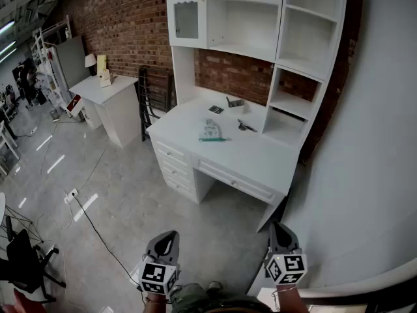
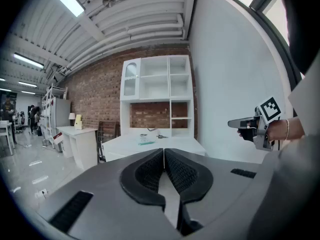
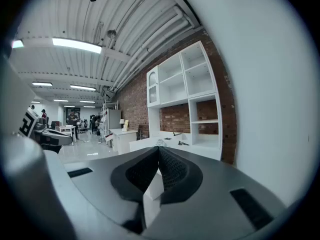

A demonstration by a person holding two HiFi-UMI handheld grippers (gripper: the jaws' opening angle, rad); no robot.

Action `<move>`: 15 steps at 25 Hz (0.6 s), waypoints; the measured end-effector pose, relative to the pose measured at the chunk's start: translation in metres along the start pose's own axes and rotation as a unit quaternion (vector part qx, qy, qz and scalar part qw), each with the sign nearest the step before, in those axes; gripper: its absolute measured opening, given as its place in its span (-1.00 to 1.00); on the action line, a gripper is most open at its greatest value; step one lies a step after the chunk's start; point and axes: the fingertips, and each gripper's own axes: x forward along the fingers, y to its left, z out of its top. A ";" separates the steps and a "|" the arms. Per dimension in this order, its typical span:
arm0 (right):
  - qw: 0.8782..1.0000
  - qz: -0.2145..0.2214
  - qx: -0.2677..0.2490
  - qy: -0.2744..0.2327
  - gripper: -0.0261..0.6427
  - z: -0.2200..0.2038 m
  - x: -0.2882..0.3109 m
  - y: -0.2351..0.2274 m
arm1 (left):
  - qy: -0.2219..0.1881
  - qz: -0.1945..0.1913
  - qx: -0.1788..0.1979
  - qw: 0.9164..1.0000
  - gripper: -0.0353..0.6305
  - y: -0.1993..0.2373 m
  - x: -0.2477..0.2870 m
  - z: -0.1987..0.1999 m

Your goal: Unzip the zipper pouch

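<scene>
Pouch (image 1: 212, 132) could be pushed, not grabbed, w/ L hand-held gripper (image 1: 167, 237) & R hand-held gripper (image 1: 279, 229) shut tight, empty.

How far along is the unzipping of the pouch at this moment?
Nothing looks done. The pale translucent zipper pouch lies on the white desk with shelves, across the floor from the person, with nothing touching it. In hand: nothing; the left claw and the right claw are shut and empty. Remaining: approach, grip, unzip.
</scene>
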 end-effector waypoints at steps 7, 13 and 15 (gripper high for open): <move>1.000 -0.004 -0.002 0.009 -0.92 -0.008 -0.006 0.010 | 0.002 0.001 0.002 1.000 -0.88 0.005 -0.010 -0.005; 1.000 -0.016 -0.002 0.008 -0.92 -0.010 -0.005 0.009 | 0.000 -0.013 0.003 1.000 -0.88 -0.001 -0.012 -0.008; 1.000 -0.024 0.003 0.012 -0.92 -0.012 -0.003 0.007 | -0.003 -0.016 0.005 1.000 -0.88 -0.003 -0.013 -0.007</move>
